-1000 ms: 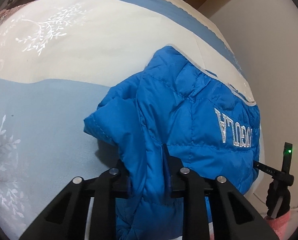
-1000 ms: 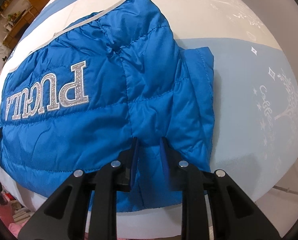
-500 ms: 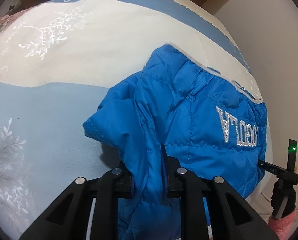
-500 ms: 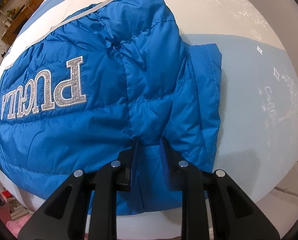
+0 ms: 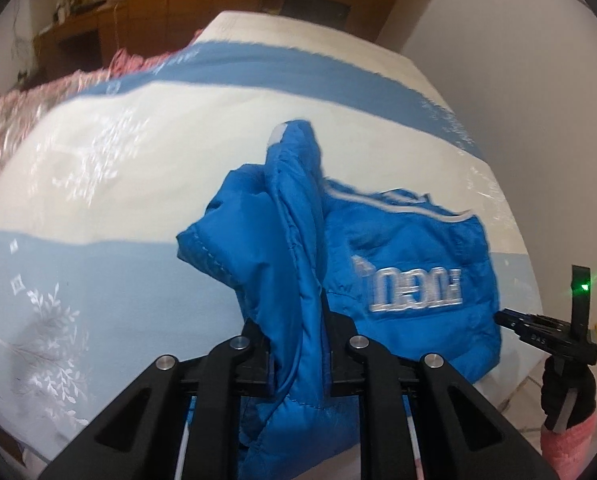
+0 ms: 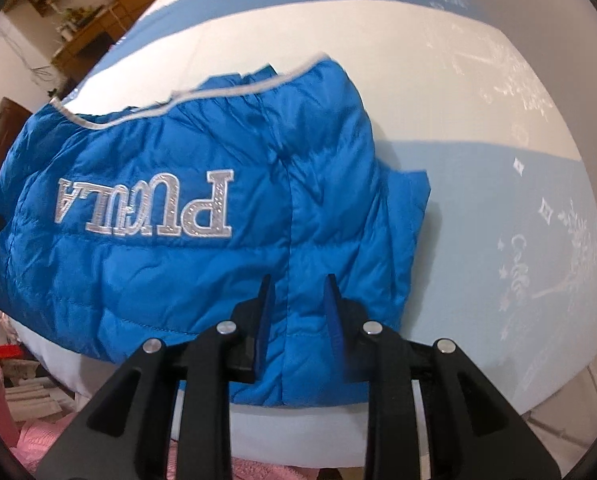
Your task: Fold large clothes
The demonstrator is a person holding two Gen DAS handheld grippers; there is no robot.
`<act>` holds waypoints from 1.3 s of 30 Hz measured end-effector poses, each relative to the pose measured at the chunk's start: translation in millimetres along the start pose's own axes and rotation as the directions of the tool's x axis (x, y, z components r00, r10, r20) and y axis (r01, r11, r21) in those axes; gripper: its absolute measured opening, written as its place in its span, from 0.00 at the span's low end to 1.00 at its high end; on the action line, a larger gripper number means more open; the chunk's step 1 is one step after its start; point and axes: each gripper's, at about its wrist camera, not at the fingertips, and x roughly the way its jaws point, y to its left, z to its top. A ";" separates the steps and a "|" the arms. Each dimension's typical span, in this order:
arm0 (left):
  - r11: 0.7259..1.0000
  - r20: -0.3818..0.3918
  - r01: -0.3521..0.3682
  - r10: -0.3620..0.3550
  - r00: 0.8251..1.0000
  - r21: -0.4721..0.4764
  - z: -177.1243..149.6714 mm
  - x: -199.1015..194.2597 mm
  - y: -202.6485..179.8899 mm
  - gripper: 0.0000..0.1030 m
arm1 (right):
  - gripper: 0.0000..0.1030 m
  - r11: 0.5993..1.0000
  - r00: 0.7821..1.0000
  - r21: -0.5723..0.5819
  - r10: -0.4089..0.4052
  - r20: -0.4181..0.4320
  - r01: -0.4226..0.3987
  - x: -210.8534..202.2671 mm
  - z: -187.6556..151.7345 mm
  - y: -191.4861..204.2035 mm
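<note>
Now lifted off the bed (image 5: 98, 184), the blue jacket (image 6: 178, 264) rises for its fold, both the left gripper (image 5: 296, 344) and the right gripper (image 6: 298, 312) clenched on its near edge.

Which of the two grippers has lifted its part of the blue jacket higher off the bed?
The left gripper: its jacket fold stands up.

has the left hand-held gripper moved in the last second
Yes. The left hand-held gripper has lifted, shut on the jacket: its view now takes in the far bed edge and cabinets, and the held side stands up bunched.
</note>
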 end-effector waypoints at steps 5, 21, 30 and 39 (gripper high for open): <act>0.998 0.023 0.020 -0.021 1.000 0.065 6.3 -10.0 -50.5 0.15 | 0.25 0.999 0.999 -0.020 0.032 0.019 -0.031 -12.2 -4.2 -9.5; 0.973 -0.100 0.085 -0.064 0.993 0.215 -5.9 66.4 -195.4 0.15 | 0.25 1.000 1.000 -0.014 -0.007 -0.002 0.007 -33.0 -20.1 -68.8; 0.975 -0.174 0.055 -0.017 0.985 0.216 -24.1 124.4 -220.2 0.15 | 0.25 0.998 0.997 -0.021 -0.060 -0.042 0.060 -27.2 -20.2 -89.2; 0.974 -0.176 0.040 0.000 0.984 0.221 -44.1 139.8 -231.4 0.20 | 0.26 0.998 0.997 -0.034 -0.060 -0.058 0.058 -22.6 -15.1 -93.7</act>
